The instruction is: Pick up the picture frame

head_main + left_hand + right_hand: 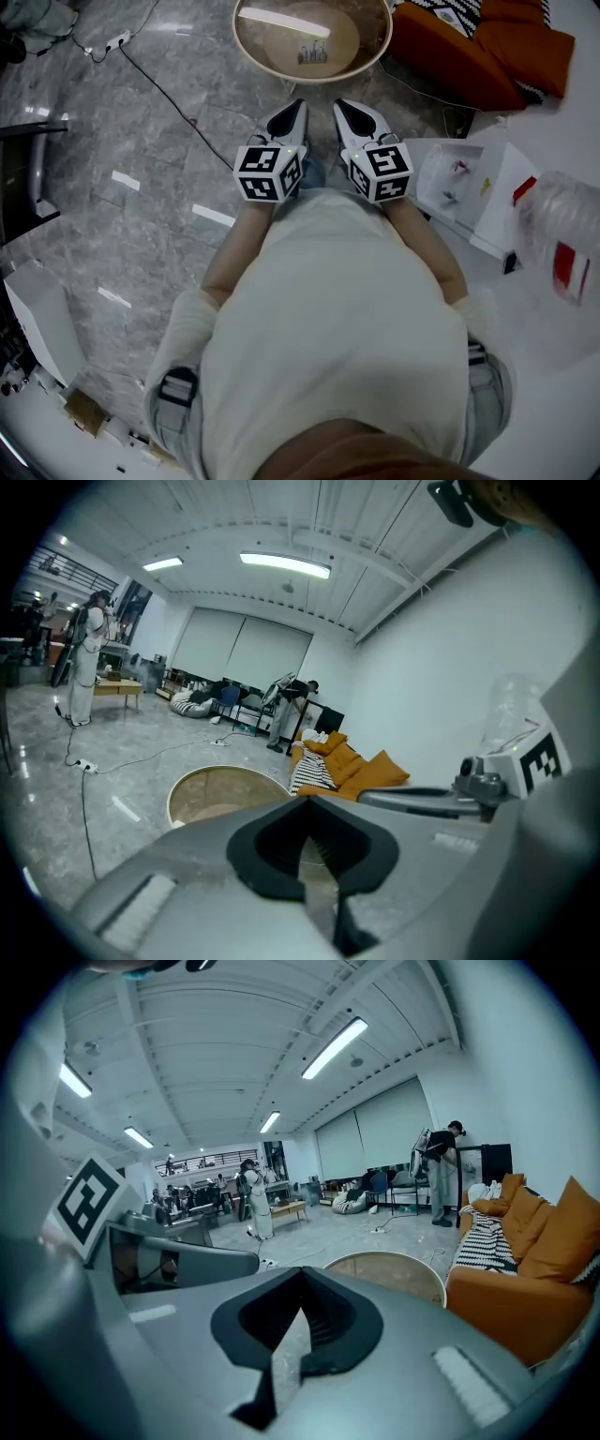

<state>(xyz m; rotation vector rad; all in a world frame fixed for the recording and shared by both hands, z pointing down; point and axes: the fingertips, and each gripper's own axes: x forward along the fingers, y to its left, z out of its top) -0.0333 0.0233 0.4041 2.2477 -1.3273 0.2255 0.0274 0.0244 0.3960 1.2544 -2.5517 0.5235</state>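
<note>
The person stands with both tools held out in front of the body, side by side and nearly touching. The left gripper [296, 106] and the right gripper [340, 104] are each clenched tight on nothing, and each one's own view shows its jaws [312, 802] [301, 1275] pressed together with only floor and furniture beyond. What matters for the reach is that the likely picture frame [312, 53], a small pale item, sits straight ahead of the two tips. It rests on the low round table [251, 45], past a stretch of bare floor [169, 178], almost on the line between the grippers and perhaps a shade toward the left one. I judge neither hand meaningfully nearer. Its longer side seems to run crosswise to the way the grippers point, though it is too small here to be sure, or to say whether it stands or lies flat. The orange sofa [497, 52] lies off to the right gripper's outer side. Both jaws would need to open before any grasp.
</note>
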